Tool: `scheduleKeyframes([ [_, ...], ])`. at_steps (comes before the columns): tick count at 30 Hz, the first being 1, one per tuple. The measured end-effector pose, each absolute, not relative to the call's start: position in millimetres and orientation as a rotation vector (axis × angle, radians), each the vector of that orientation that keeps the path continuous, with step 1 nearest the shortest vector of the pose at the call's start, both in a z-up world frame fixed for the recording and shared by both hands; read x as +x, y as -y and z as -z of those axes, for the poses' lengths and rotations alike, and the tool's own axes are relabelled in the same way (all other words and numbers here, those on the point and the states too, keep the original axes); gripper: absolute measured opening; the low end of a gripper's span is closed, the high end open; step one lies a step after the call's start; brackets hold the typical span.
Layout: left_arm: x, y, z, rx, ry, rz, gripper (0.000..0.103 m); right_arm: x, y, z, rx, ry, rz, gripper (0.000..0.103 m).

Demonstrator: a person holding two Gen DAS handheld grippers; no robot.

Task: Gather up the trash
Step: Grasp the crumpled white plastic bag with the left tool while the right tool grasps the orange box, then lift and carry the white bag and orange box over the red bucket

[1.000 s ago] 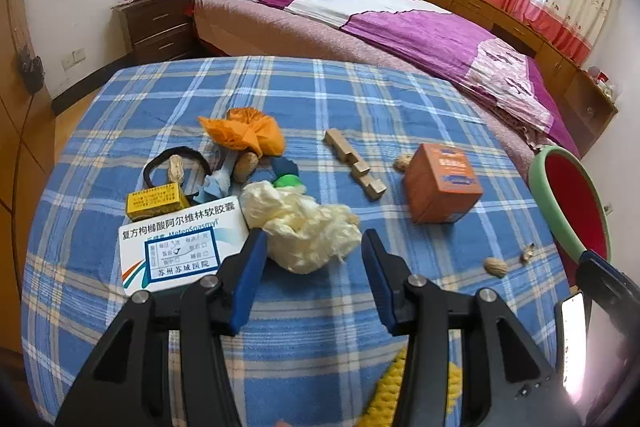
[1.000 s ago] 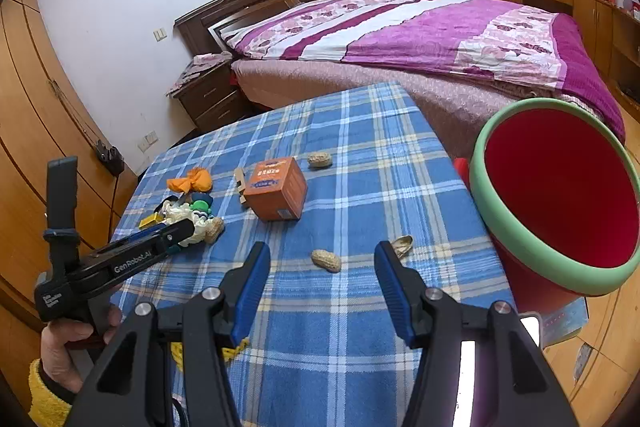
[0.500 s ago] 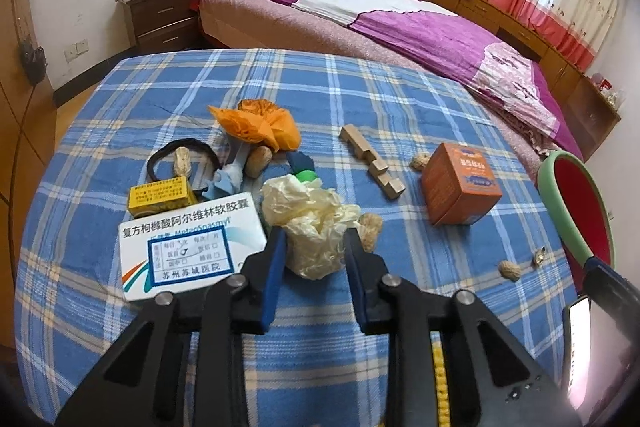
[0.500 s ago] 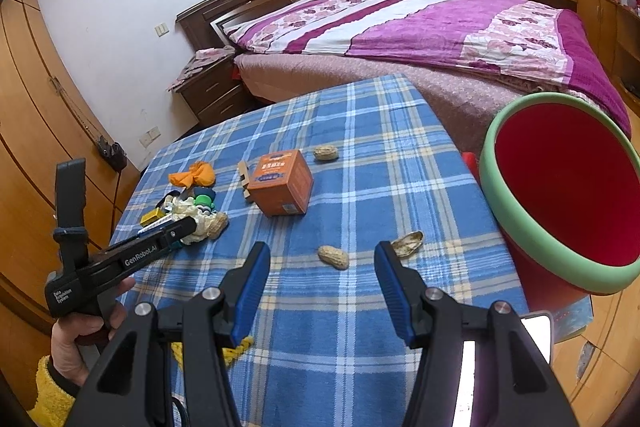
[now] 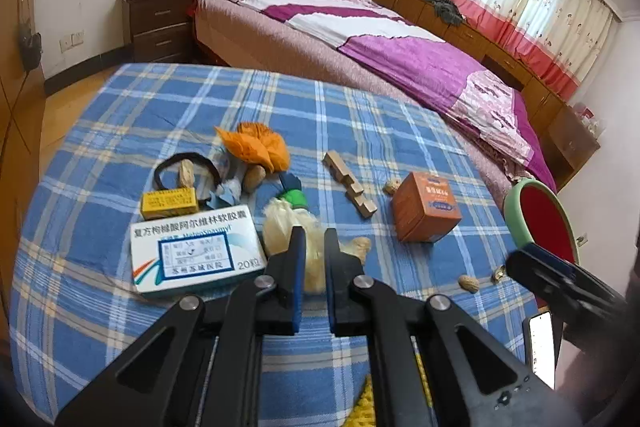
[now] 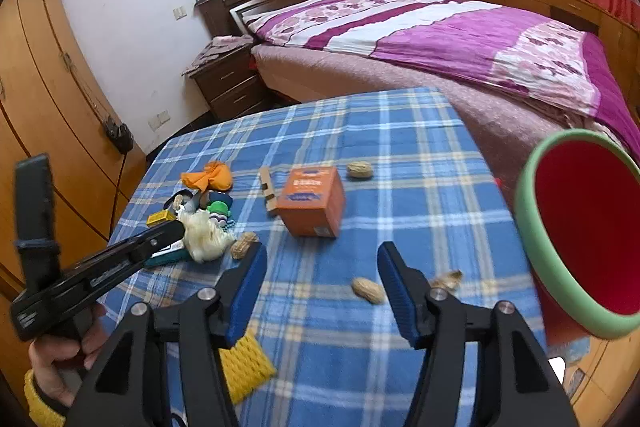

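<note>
Because it looks like soft, light, crumpled paper, the cream wad (image 5: 280, 227) should squash easily and hardly slip, so any bunched middle part serves as a hold. It lies toward the table's left edge, just beside the white medicine box (image 5: 192, 251). The left gripper (image 5: 312, 267) has its jaws pinching it. The right gripper (image 6: 320, 279) hangs spread above a peanut (image 6: 368, 290) near the red bin (image 6: 528, 223) at the right edge.
</note>
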State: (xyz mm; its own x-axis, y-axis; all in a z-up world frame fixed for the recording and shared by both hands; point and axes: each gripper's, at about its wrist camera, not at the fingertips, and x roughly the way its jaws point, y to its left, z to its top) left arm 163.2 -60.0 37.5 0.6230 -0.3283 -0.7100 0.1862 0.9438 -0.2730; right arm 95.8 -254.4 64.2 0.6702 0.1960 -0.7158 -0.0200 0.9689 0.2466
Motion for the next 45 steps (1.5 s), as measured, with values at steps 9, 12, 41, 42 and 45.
scheduleKeyframes([
  [9, 155.6, 62.6, -36.4, -0.144, -0.865, 0.333, 0.008, 141.3, 234.5, -44.1, 0.178, -0.885, -0.094, 0.072],
  [12, 154.5, 60.2, -35.5, -0.158, -0.870, 0.333, 0.013, 151.6, 228.3, -38.7, 0.168, -0.896, -0.090, 0.073],
  [41, 170.2, 90.1, -19.1, 0.026, -0.836, 0.260, 0.026, 98.0, 269.0, -66.1, 0.261, -0.794, -0.080, 0.049],
  [42, 170.4, 88.8, -19.3, 0.018, -0.839, 0.259, 0.026, 95.2, 273.0, -67.6, 0.269, -0.788, -0.072, 0.049],
  [45, 169.0, 85.4, -19.4, -0.006, -0.843, 0.256, 0.022, 84.4, 286.5, -73.3, 0.289, -0.766, -0.045, 0.049],
])
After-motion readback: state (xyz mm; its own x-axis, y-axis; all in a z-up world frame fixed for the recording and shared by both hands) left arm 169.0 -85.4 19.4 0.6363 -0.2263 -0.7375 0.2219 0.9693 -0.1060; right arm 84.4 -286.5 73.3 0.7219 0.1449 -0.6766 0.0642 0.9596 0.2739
